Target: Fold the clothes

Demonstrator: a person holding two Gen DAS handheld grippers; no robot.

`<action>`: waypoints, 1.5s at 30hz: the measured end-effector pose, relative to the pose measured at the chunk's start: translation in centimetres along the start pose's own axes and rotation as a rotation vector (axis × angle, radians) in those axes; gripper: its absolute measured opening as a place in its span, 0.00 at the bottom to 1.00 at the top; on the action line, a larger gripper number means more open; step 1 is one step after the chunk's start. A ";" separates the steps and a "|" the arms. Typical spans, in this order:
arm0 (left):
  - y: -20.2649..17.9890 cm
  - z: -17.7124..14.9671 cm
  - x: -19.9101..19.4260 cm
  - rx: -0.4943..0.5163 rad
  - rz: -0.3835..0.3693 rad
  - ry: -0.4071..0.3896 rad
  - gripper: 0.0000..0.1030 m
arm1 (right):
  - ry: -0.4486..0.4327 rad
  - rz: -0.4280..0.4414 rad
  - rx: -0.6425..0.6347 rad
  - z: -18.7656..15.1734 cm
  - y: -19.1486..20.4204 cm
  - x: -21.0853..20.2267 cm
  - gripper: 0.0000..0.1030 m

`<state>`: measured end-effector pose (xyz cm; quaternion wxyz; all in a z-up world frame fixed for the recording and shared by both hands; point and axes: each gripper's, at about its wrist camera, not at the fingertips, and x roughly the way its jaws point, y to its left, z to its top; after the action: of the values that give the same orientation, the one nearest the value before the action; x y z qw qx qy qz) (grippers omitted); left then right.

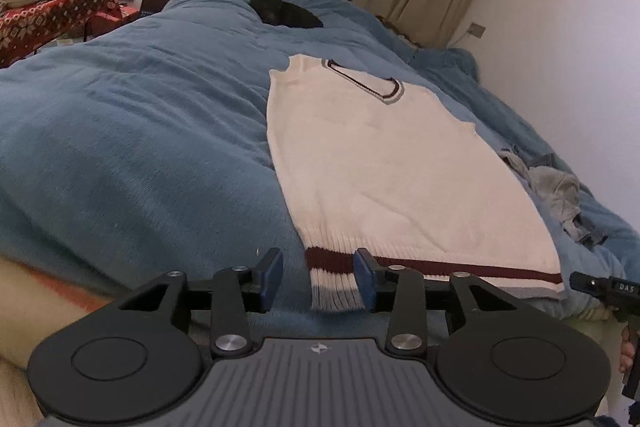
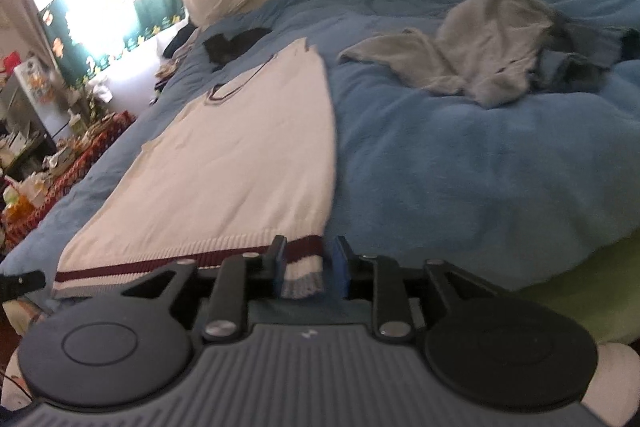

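Observation:
A white sleeveless knit vest (image 1: pixel 384 167) with a dark-trimmed V-neck and a maroon and grey striped hem lies flat on a blue fluffy blanket (image 1: pixel 140 127). My left gripper (image 1: pixel 318 279) is at the hem's near left corner. Its jaws stand apart, with the striped corner lying between the blue pads (image 1: pixel 272 277), and the left pad is clear of the cloth. In the right wrist view, my right gripper (image 2: pixel 310 265) is at the other hem corner of the vest (image 2: pixel 224 163). That corner lies between its parted fingers (image 2: pixel 340 263), with a gap on the right side.
A heap of grey and dark clothes (image 2: pixel 500 59) lies on the blanket (image 2: pixel 440 167) to the right of the vest. A black item (image 1: pixel 280 9) rests further up the bed. A cluttered table with a red patterned cloth (image 1: pixel 48 23) stands at the left, with curtains and a wall behind.

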<state>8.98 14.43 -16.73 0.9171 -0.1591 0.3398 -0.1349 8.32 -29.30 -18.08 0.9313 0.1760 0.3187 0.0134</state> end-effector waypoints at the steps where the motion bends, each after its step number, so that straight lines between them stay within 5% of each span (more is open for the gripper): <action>1: 0.0 0.2 0.4 0.004 0.000 0.009 0.38 | 0.007 -0.002 -0.001 0.0 0.0 0.5 0.29; 8: 1.4 0.3 2.5 -0.043 -0.023 0.048 0.34 | 0.019 0.021 0.074 -0.6 -0.9 2.8 0.26; 13: 1.6 0.4 3.0 -0.092 -0.037 0.064 0.08 | 0.029 0.032 0.043 -0.4 -0.2 3.2 0.07; 20: -0.7 0.4 1.7 0.139 0.111 0.031 0.05 | -0.012 -0.046 -0.039 0.0 -0.1 1.2 0.05; 23: 0.3 -0.1 0.9 0.178 0.255 0.009 0.00 | -0.005 -0.061 -0.050 0.0 -1.1 0.8 0.05; 26: 3.7 0.0 -0.2 -0.049 0.121 0.016 0.00 | 0.019 -0.035 -0.015 -0.5 -1.6 1.2 0.05; 32: 2.6 0.2 -0.1 -0.079 -0.104 0.038 0.05 | 0.031 0.004 0.003 -0.8 -1.8 1.2 0.07; 35: 1.7 -0.1 1.1 -0.075 -0.134 0.063 0.10 | 0.019 0.019 0.044 -1.3 -2.7 0.6 0.07; 37: 1.3 -0.2 2.1 -0.071 -0.150 0.089 0.30 | 0.020 0.003 0.038 -1.7 -3.0 0.2 0.07; 41: 1.0 -0.8 3.0 -0.062 -0.156 0.113 0.34 | 0.014 0.004 0.056 -2.4 -3.9 -0.6 0.05; 45: 1.6 -0.5 3.6 -0.117 -0.177 0.114 0.34 | -0.029 0.074 0.113 -2.6 -4.9 -1.3 0.29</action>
<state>11.49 14.53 -19.85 0.8698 -0.2339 0.3836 -0.2040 5.30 -33.26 -20.87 0.9232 0.2399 0.2988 0.0272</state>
